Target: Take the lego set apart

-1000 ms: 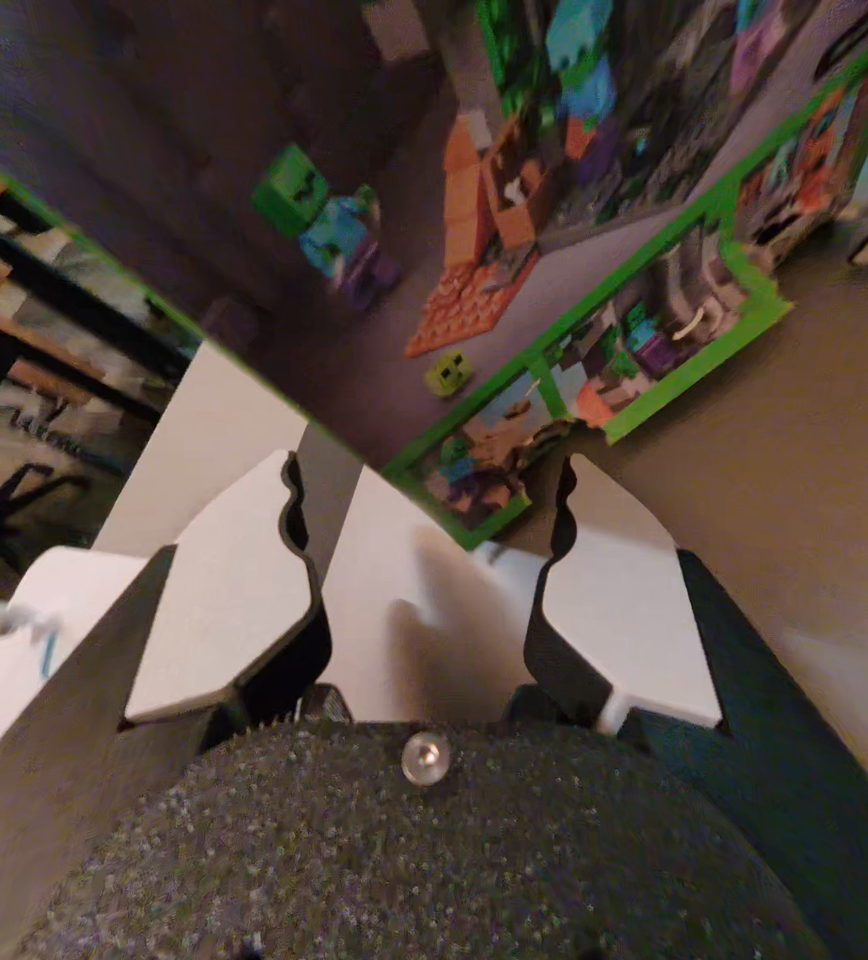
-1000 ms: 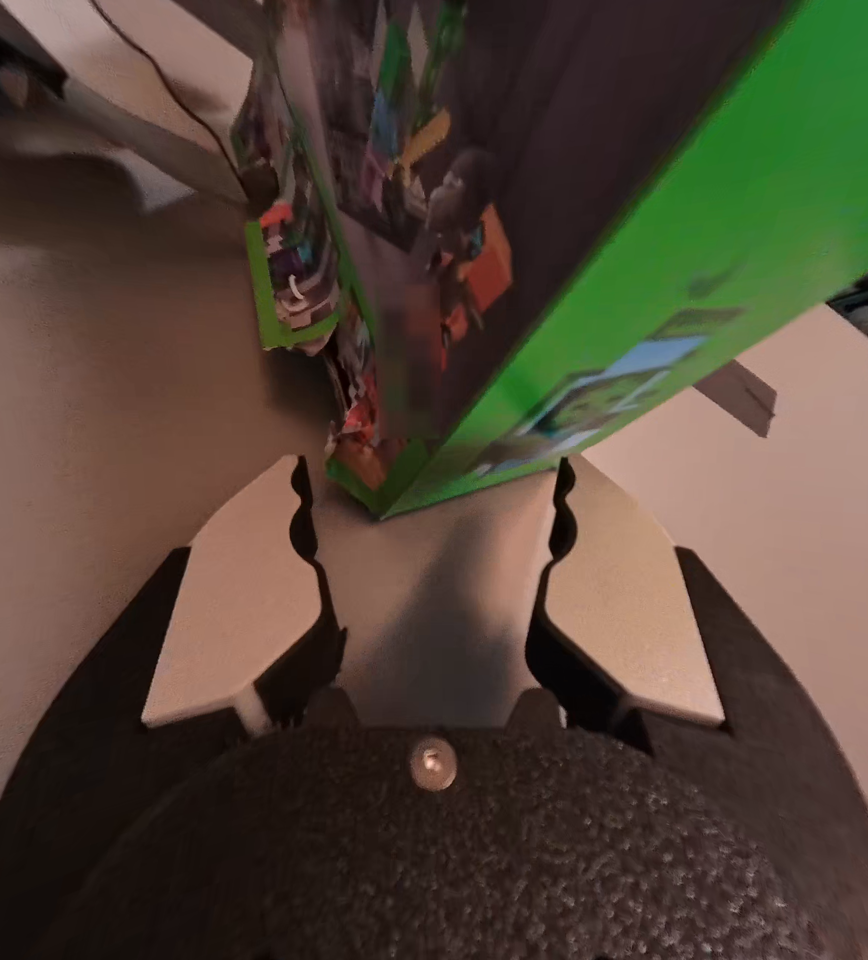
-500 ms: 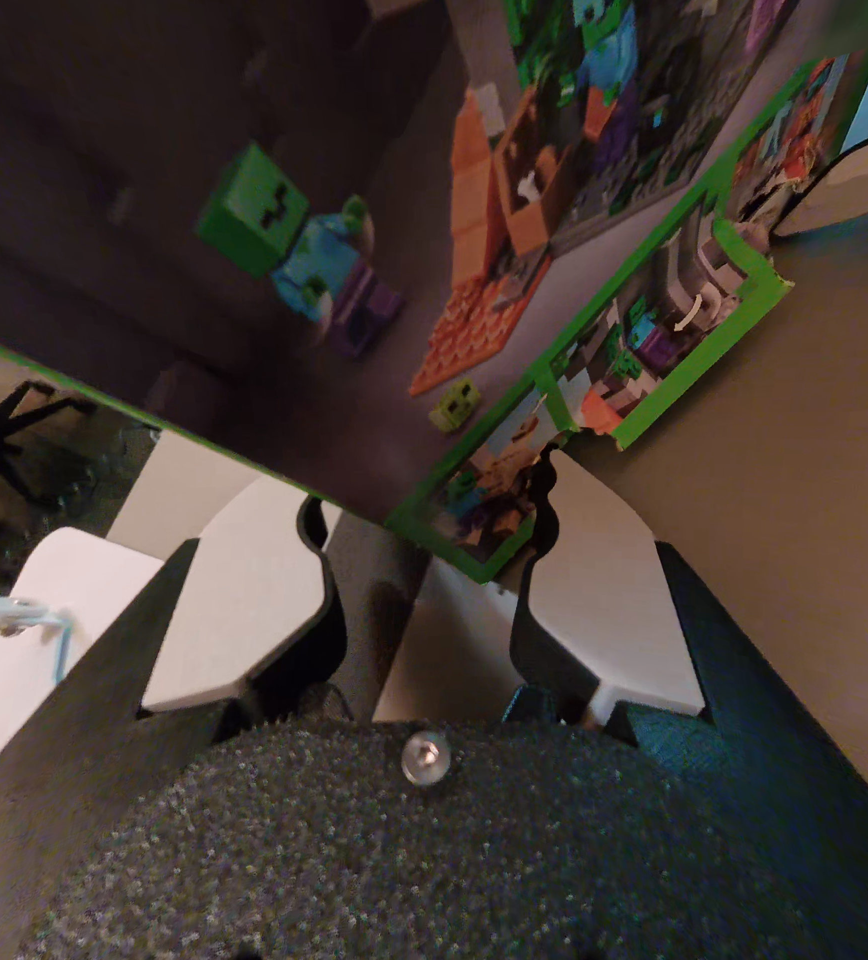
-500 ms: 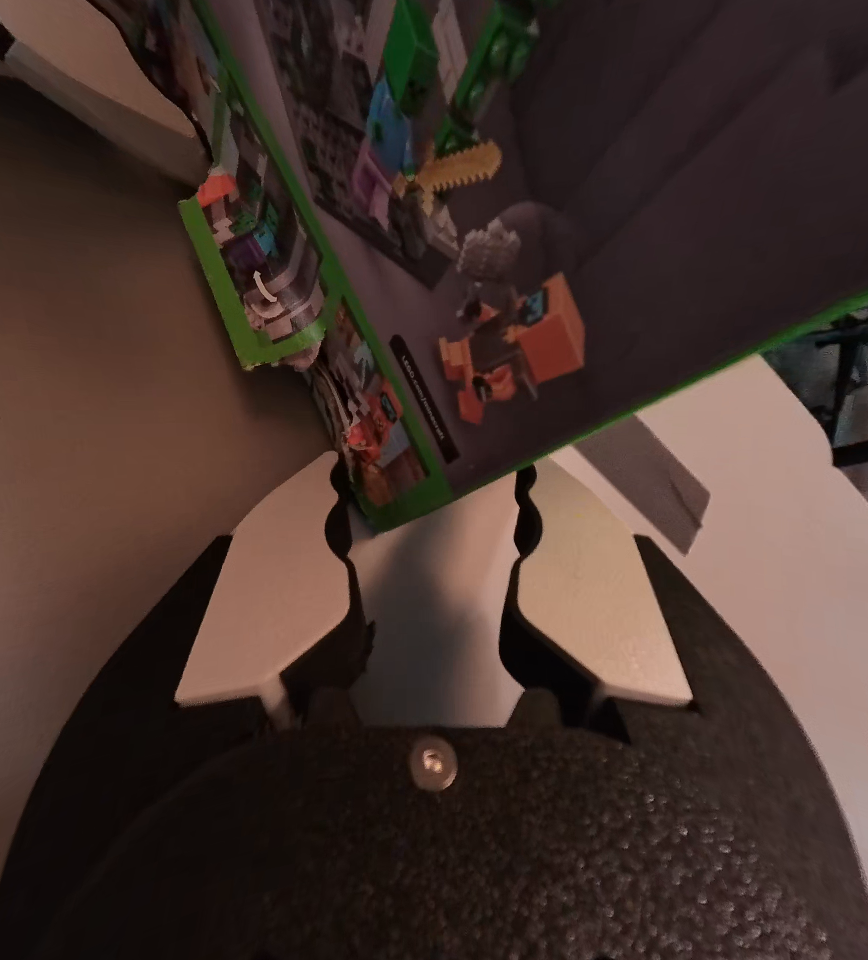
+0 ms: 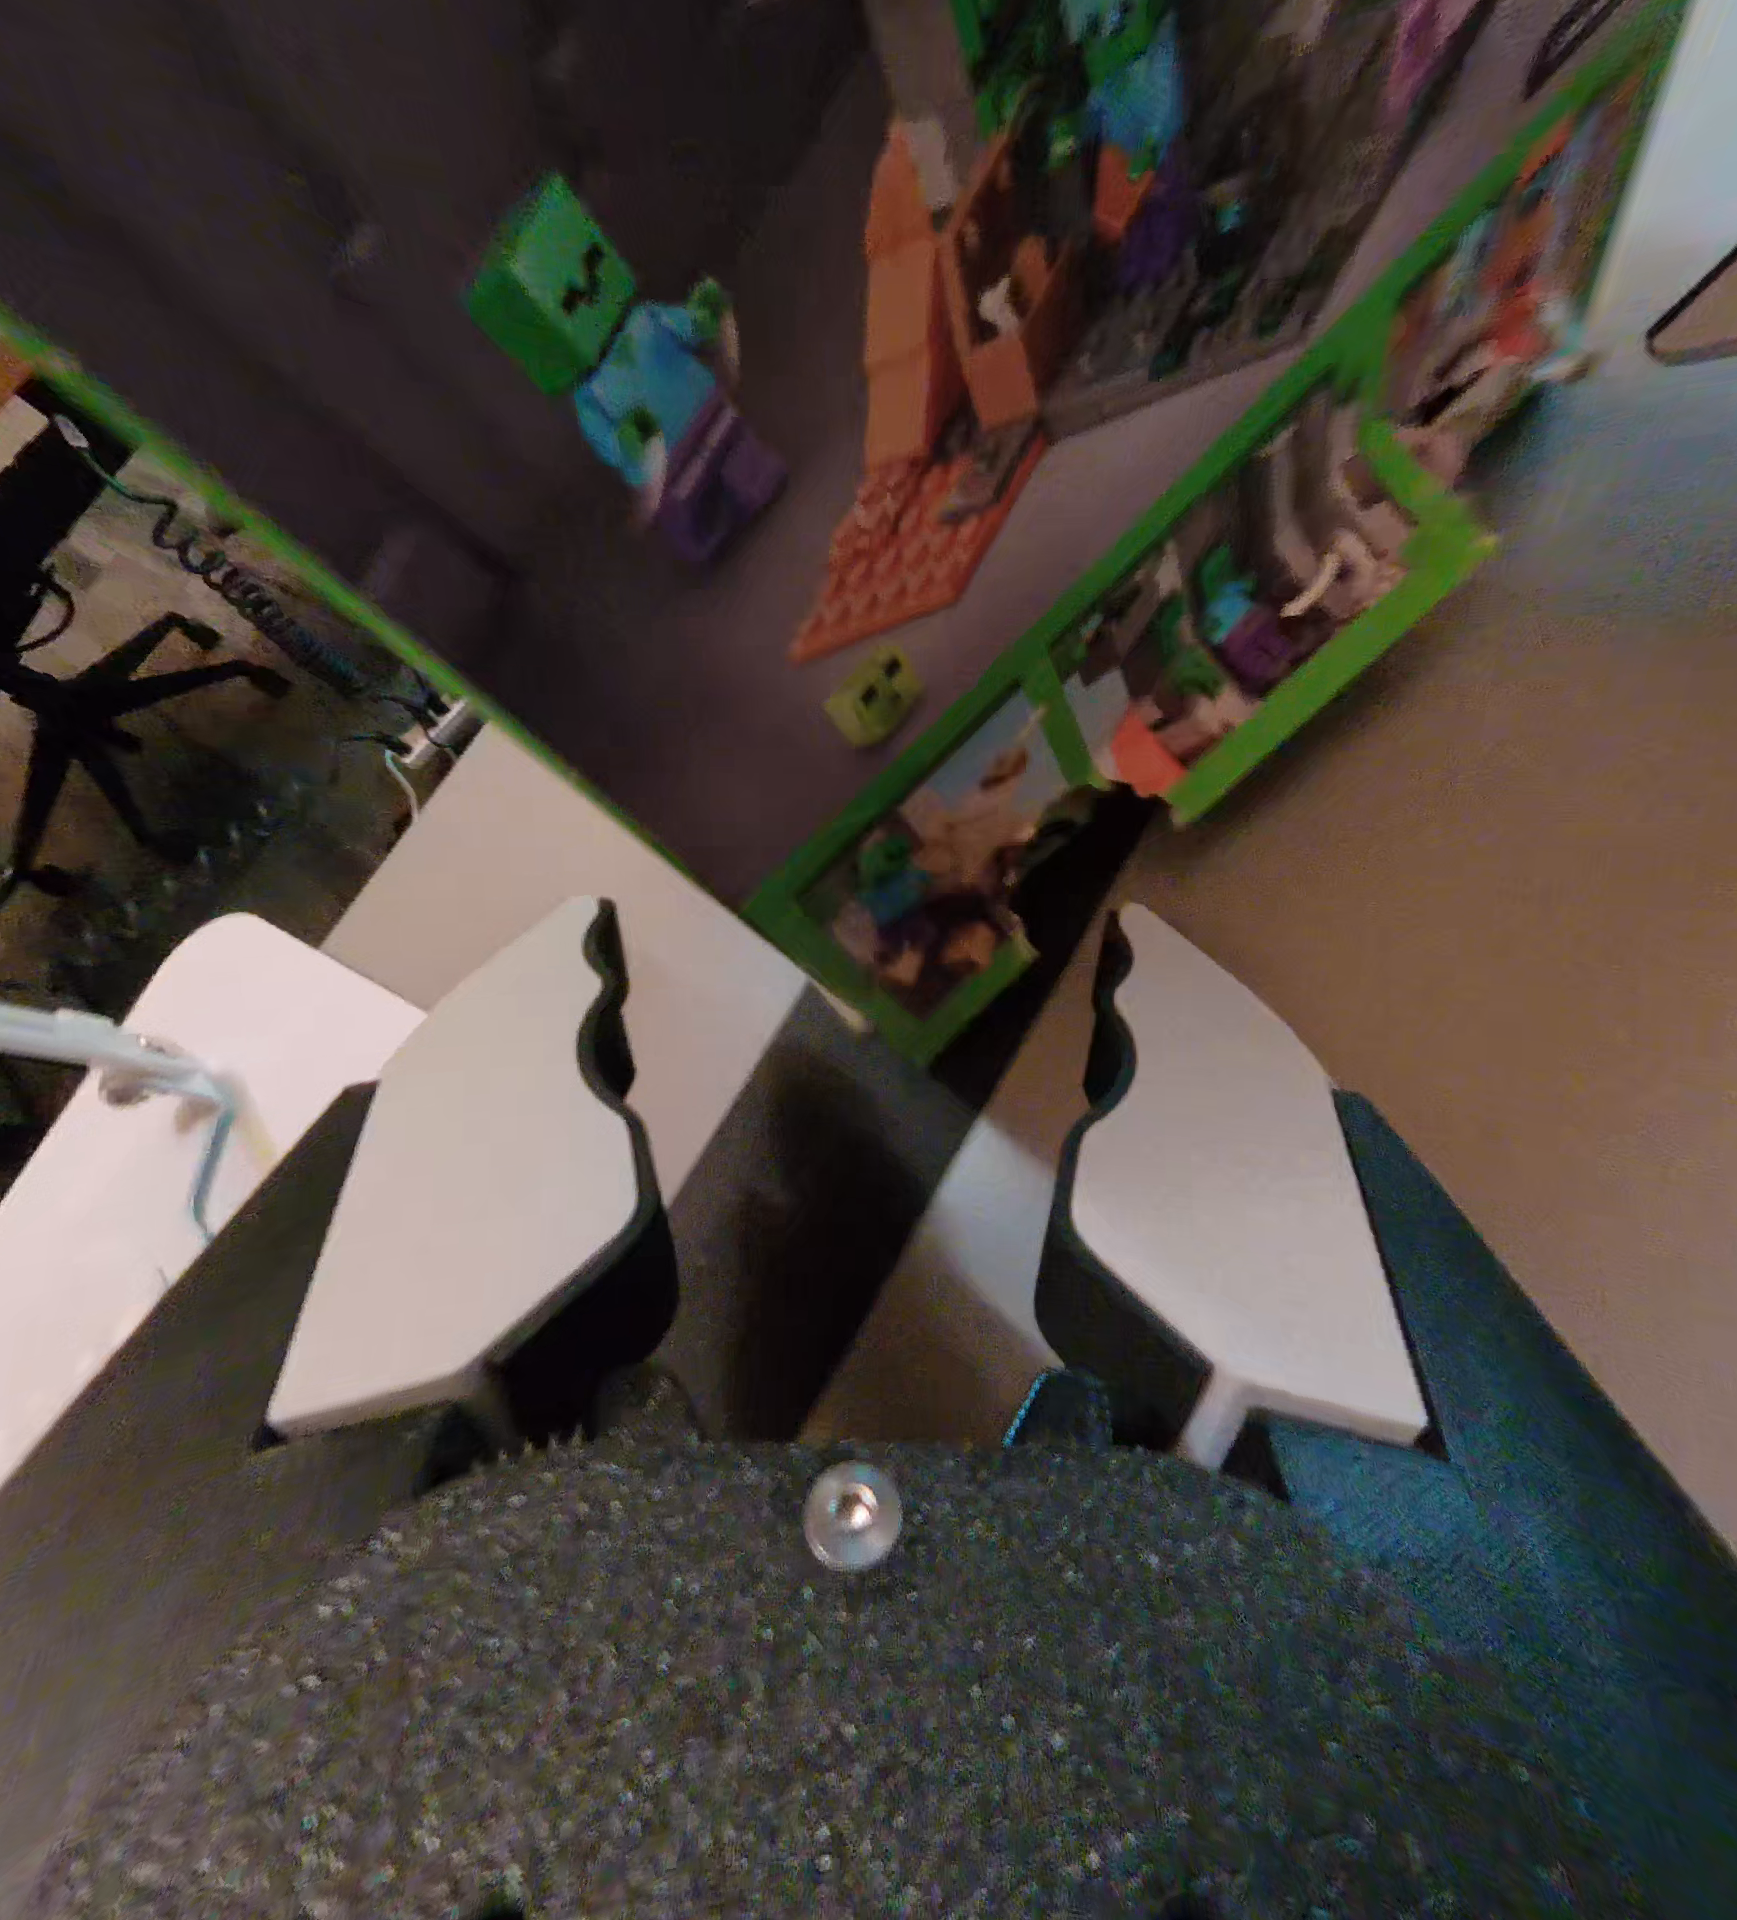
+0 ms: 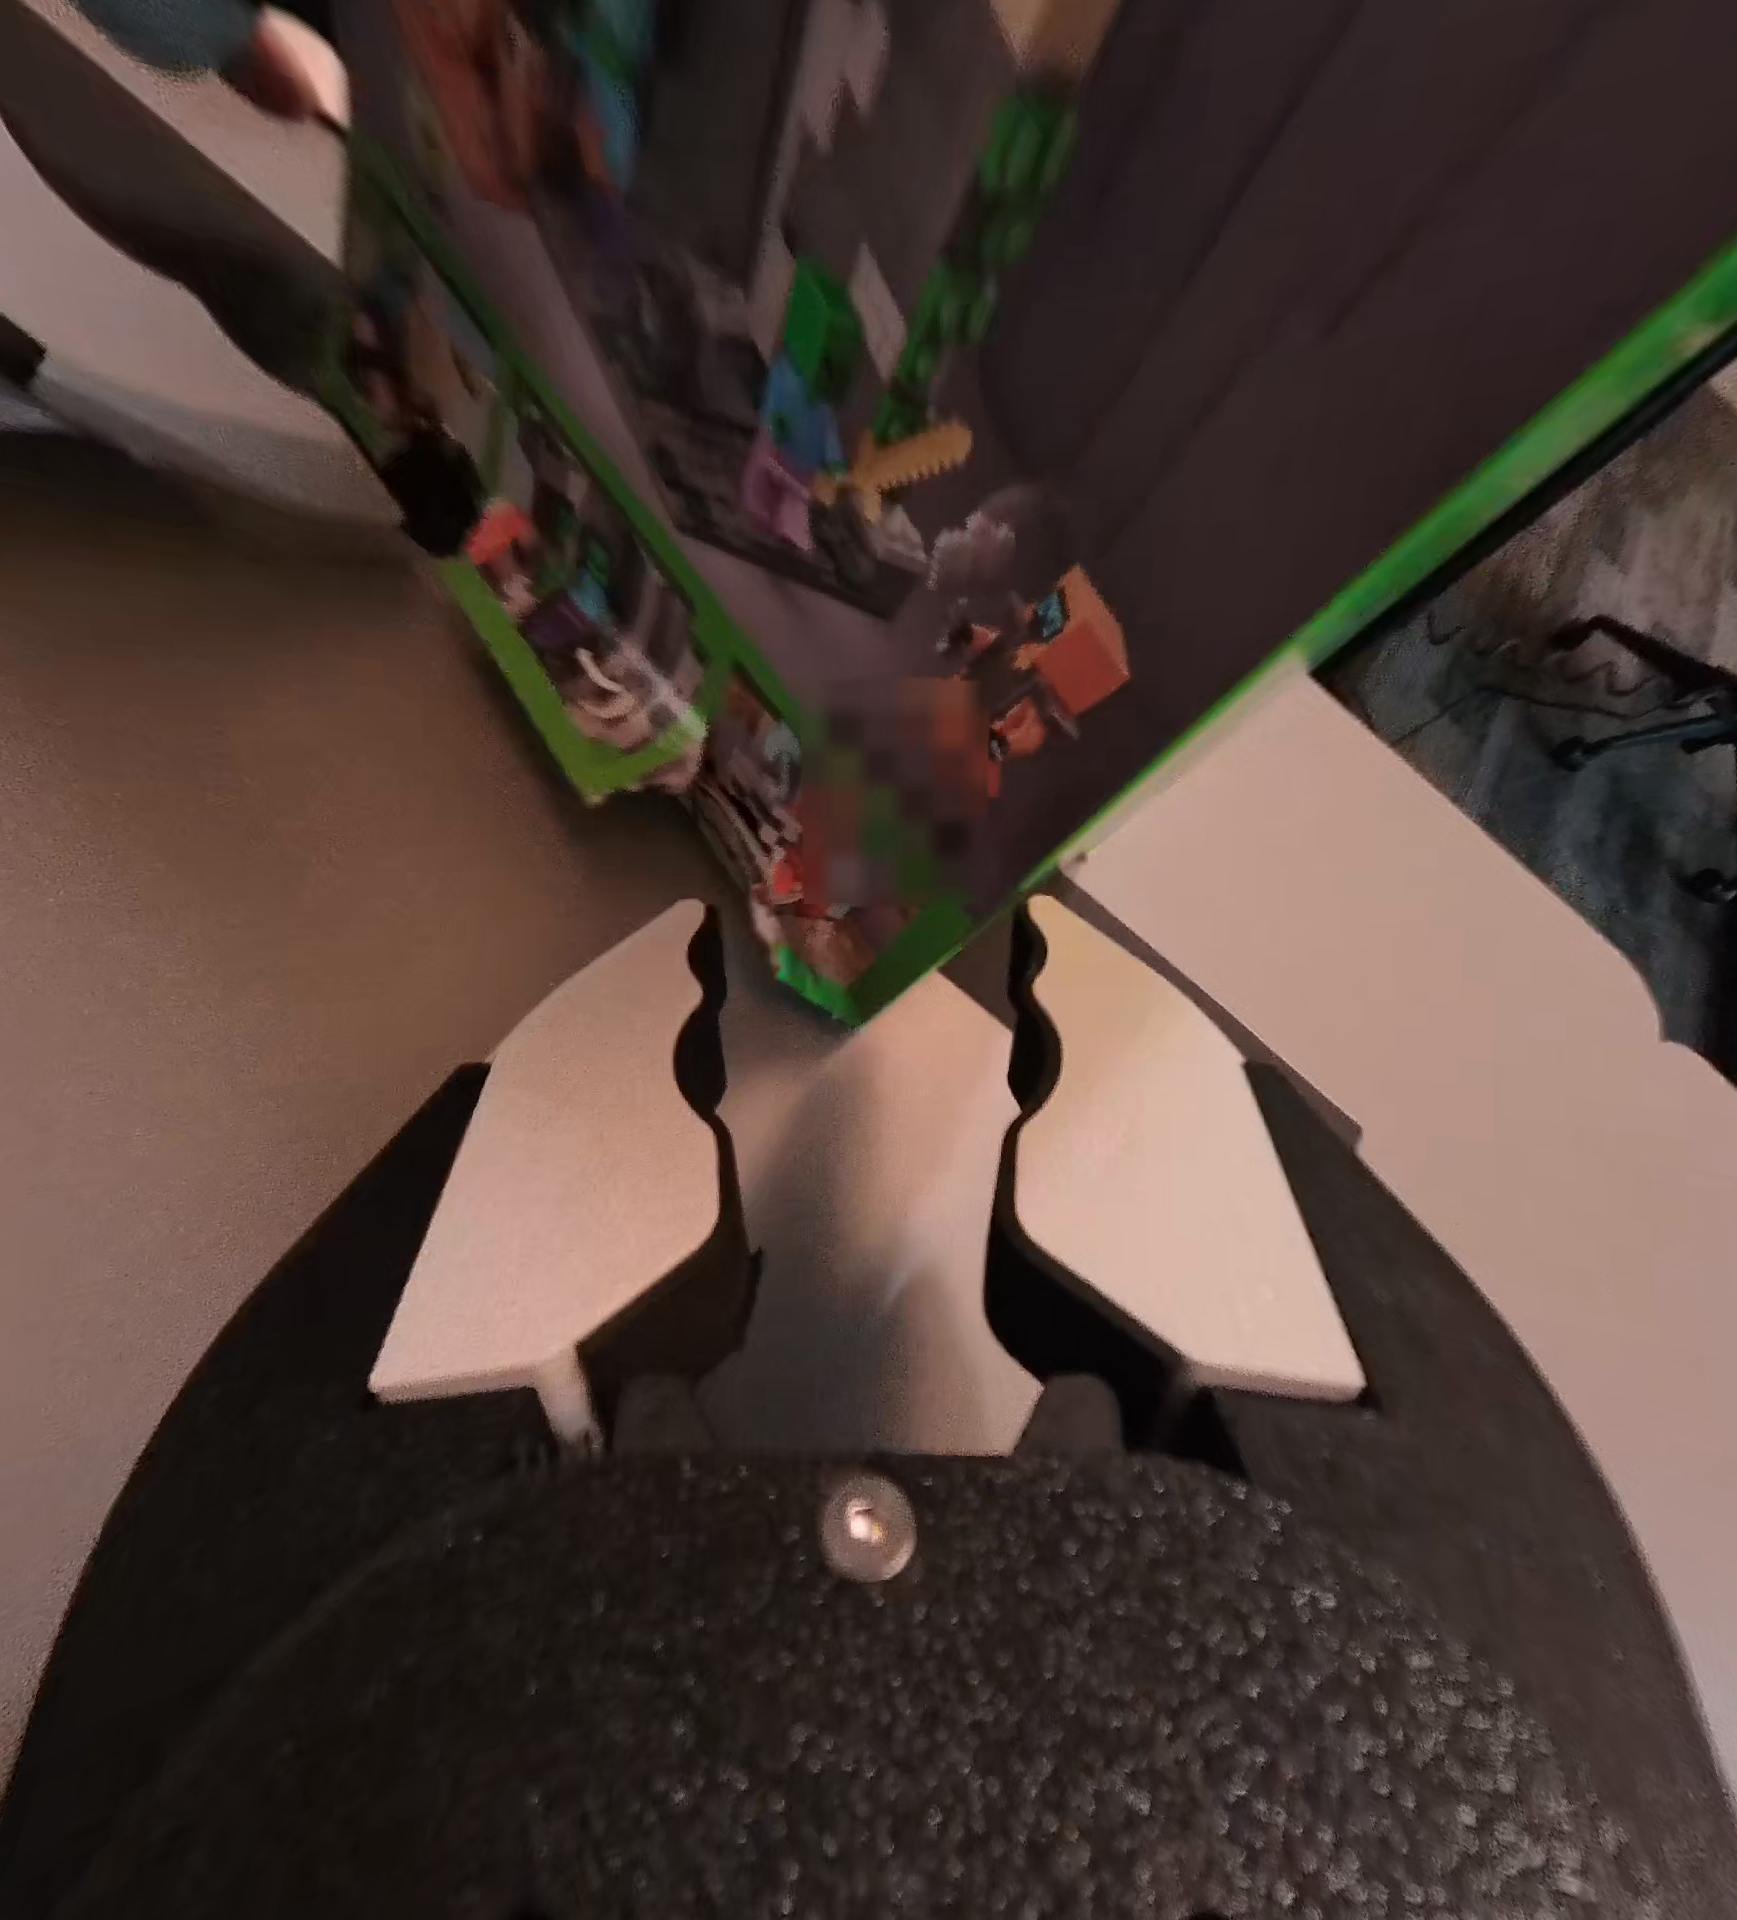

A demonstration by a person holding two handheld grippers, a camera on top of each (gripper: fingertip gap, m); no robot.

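Note:
The lego set box [image 5: 635, 520] has green borders and a dark printed face. It is tilted up over the table, with an open end flap [image 5: 1363, 613]. My left gripper [image 5: 859, 914] is open, and the box's lower corner hangs just past its fingertips. In the right wrist view the box [image 6: 1051, 468] fills the top, and its green corner [image 6: 853, 1003] pokes down between my right gripper's [image 6: 864, 914] fingertips. The right jaws are partly closed around that corner with a gap showing. I cannot tell whether they touch it.
The tan table top [image 5: 1518, 987] lies to the right and a white panel [image 5: 220, 1039] with a thin metal hook [image 5: 189, 1081] to the left. An office chair base [image 5: 64, 686] stands on the floor beyond. A black stand [image 6: 1695, 717] is at the right.
The right jaws have narrowed around the box corner. The box has swung so that more of its printed face shows in the right view. The left jaws stay open.

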